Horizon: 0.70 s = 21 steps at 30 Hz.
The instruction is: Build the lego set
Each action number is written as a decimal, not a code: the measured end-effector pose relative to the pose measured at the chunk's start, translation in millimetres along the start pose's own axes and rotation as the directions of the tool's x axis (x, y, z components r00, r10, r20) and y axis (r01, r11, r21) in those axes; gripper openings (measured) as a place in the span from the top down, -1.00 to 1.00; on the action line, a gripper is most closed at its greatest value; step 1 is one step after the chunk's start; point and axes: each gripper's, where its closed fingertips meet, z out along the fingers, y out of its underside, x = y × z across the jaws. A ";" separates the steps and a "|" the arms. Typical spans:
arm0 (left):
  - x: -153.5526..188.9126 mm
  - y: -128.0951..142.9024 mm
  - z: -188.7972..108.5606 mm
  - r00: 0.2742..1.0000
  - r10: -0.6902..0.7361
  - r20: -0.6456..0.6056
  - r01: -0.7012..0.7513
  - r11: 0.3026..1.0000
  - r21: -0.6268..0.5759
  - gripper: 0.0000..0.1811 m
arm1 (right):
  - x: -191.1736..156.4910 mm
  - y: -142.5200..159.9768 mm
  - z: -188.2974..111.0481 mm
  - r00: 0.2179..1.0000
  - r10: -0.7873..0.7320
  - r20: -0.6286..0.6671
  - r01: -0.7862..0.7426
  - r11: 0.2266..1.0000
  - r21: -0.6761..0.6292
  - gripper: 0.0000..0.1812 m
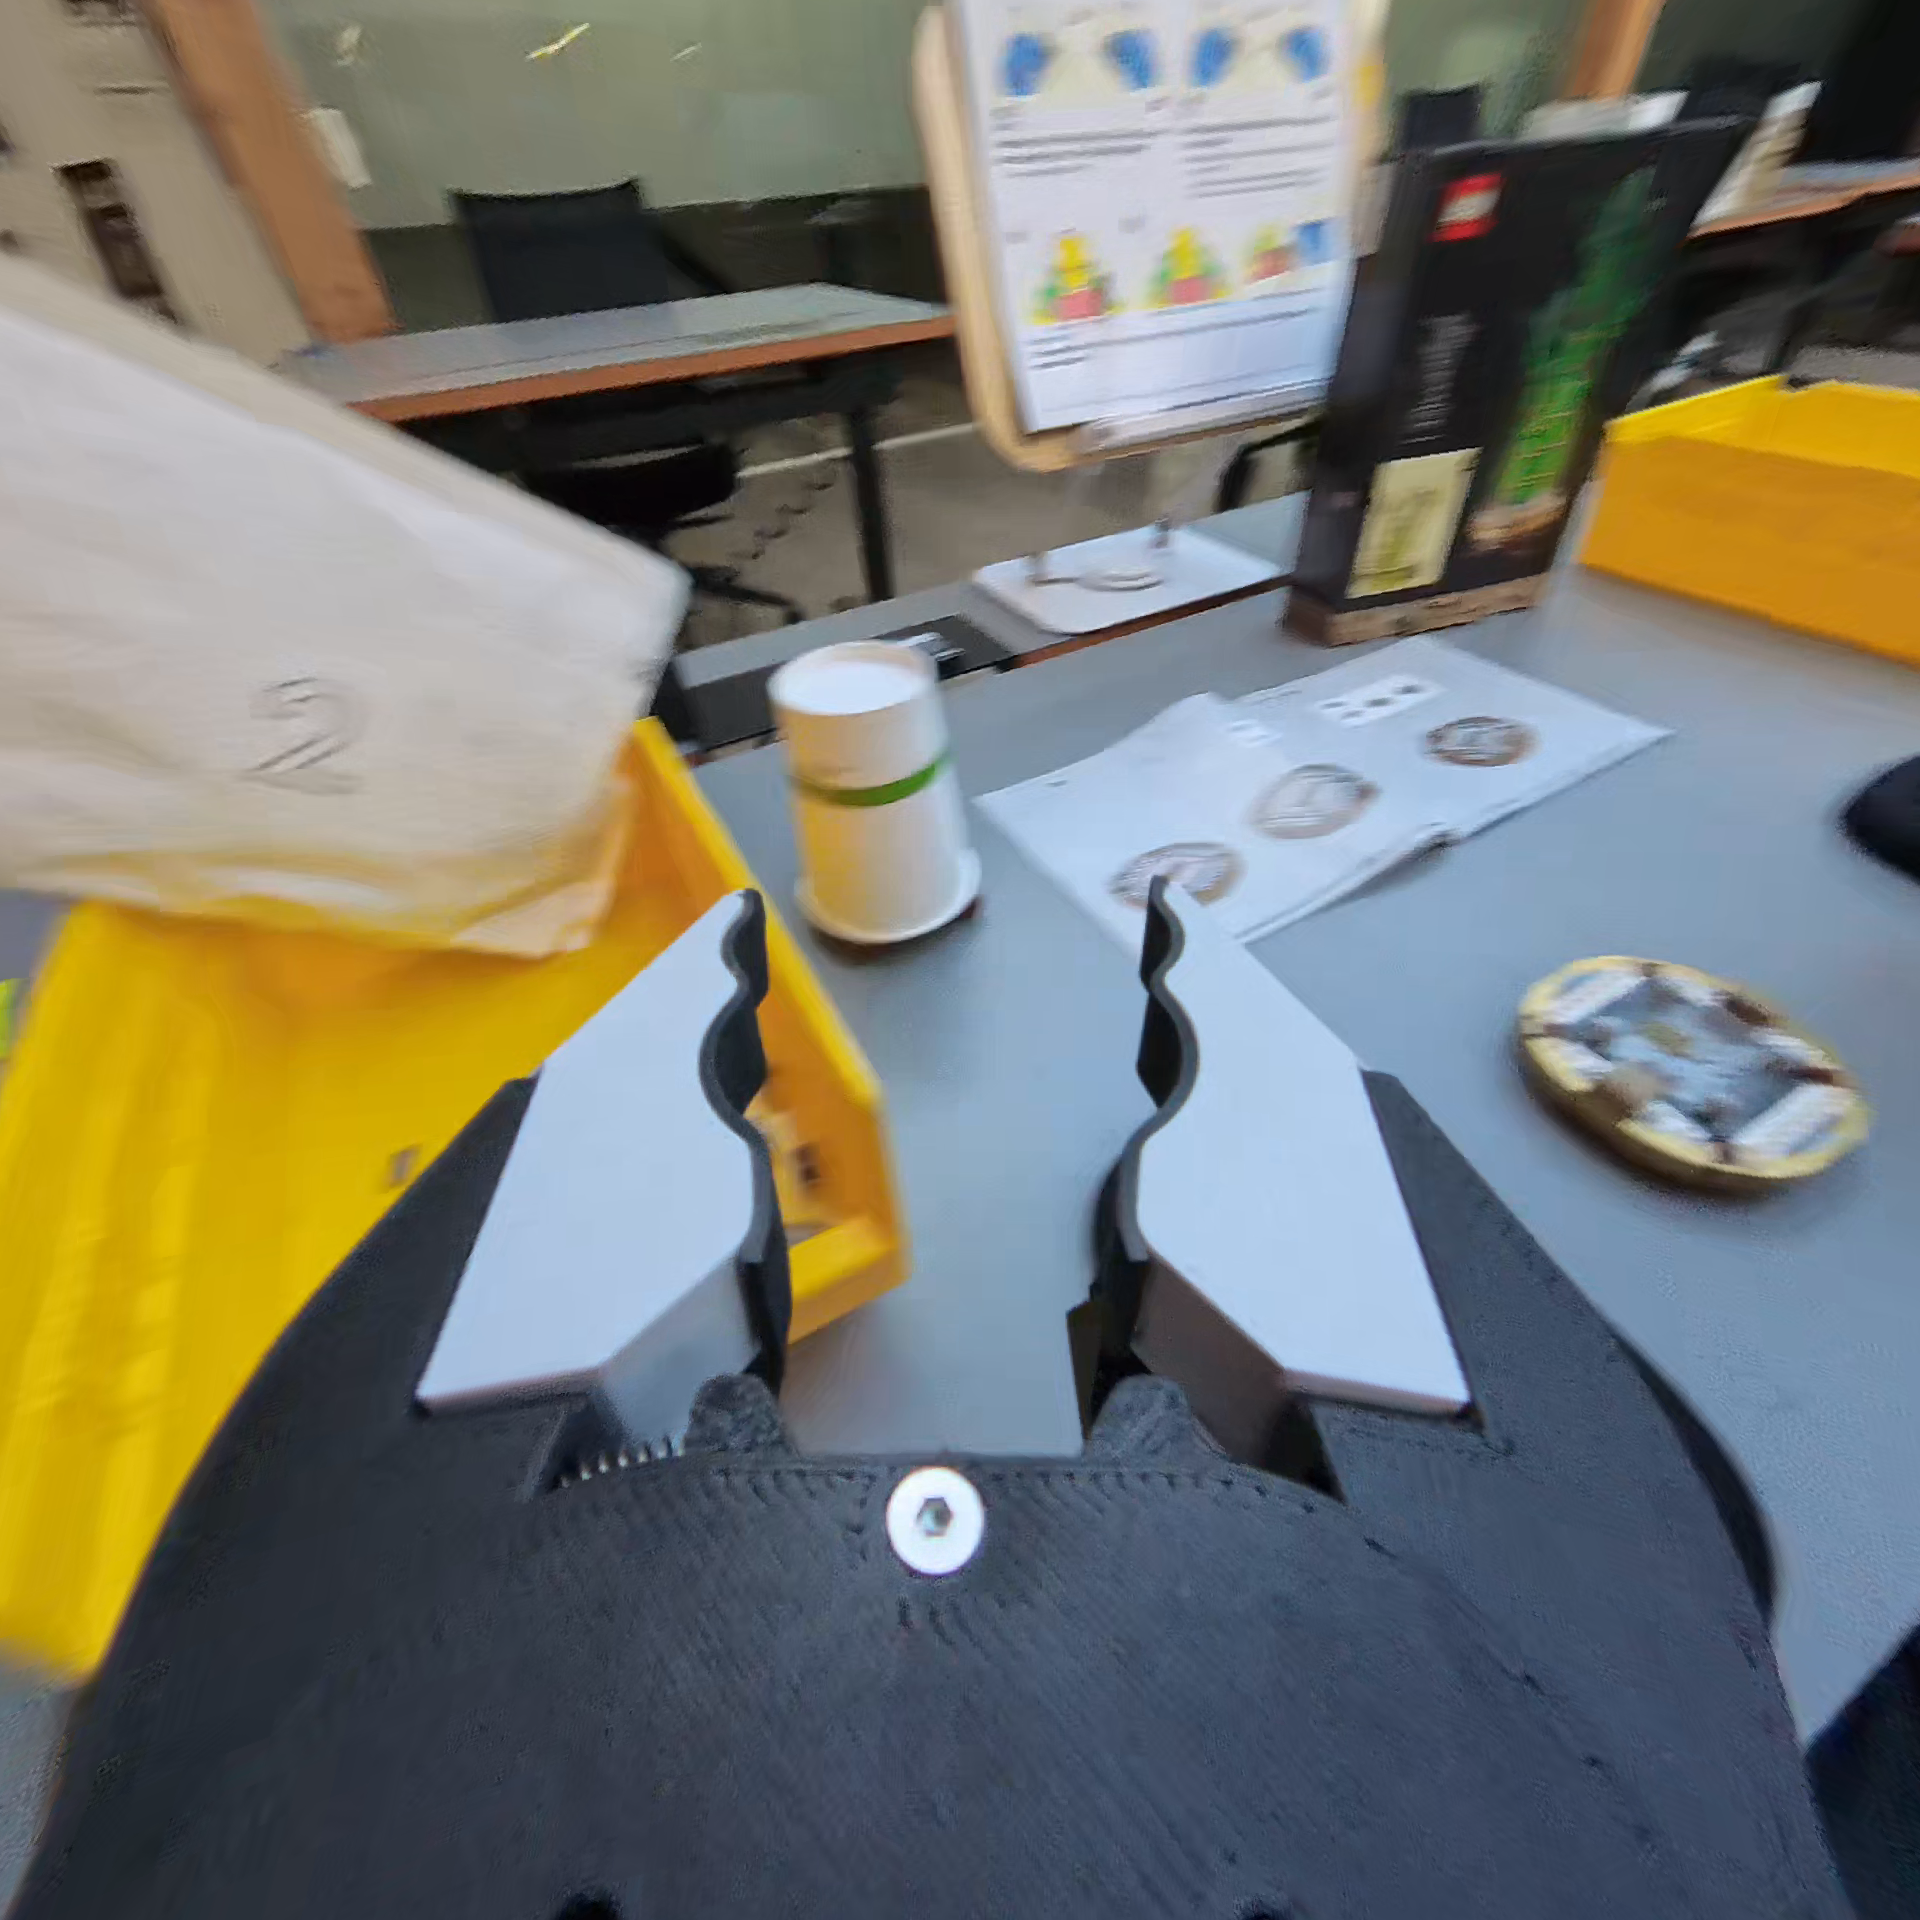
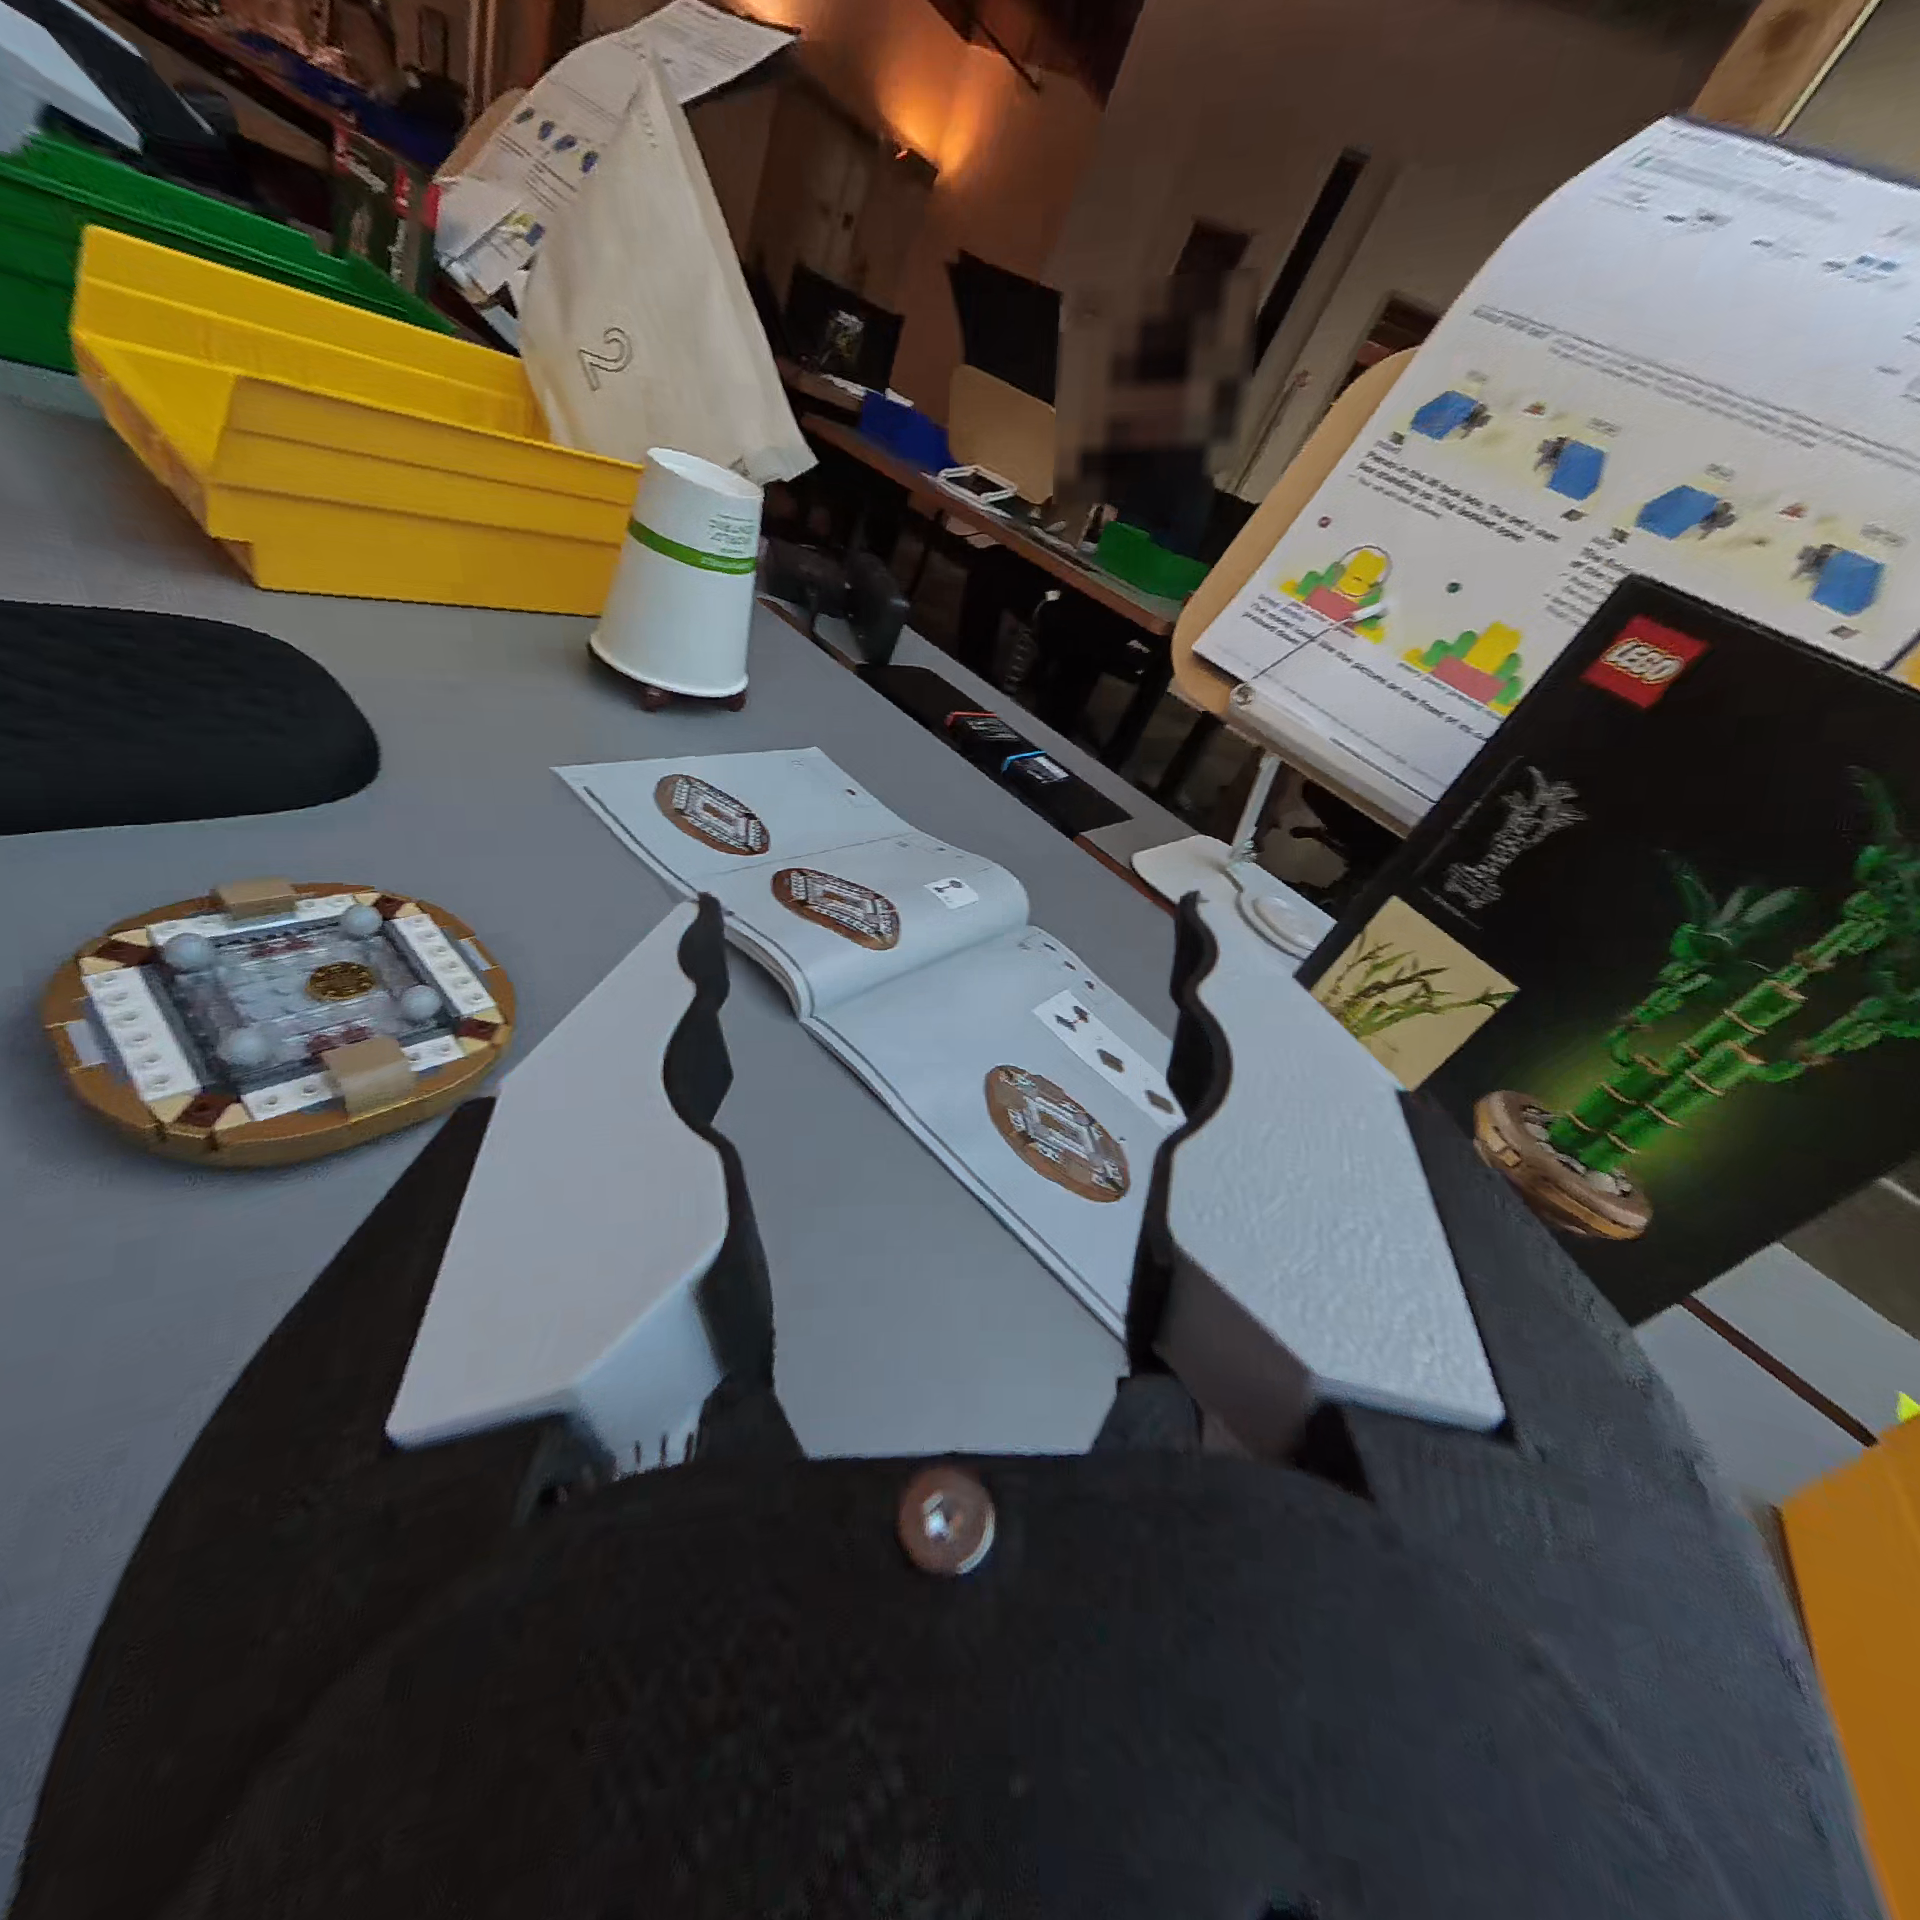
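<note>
Early stage, judging by parts: only round tan-rimmed brick base (image 2: 278, 1020) assembled on grey desk (image 2: 312, 1299); green stalks unbuilt. Left claw (image 1: 954, 914), right claw (image 2: 945, 920) both spread wide, empty.

In the left wrist view the paper bag (image 1: 281, 665) is blurred and cut off by the left edge, and it hides the far part of the yellow bin (image 1: 125, 1195) under it. The round lego base (image 1: 1688, 1075) on the right is smeared, so its bricks cannot be told apart. In the right wrist view the set box (image 2: 1683, 935) runs past the right edge, and the instruction booklet (image 2: 883, 935) is partly hidden behind a finger.
</note>
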 end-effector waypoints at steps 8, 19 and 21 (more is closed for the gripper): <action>-126.4 55.0 11.4 0.965 0.214 -0.154 -0.263 0.754 -0.602 0.65 | 53.6 -3.2 18.5 0.983 0.025 -0.183 -0.005 0.994 0.107 0.46; -105.3 146.4 81.0 0.874 0.105 -0.474 -0.457 0.513 -0.727 0.66 | 36.9 9.1 46.4 0.969 0.244 -0.043 -0.241 0.968 0.067 0.48; -105.5 152.0 83.2 0.875 0.097 -0.474 -0.453 0.506 -0.734 0.66 | 37.7 10.6 41.3 0.965 0.261 -0.023 -0.260 0.964 0.048 0.49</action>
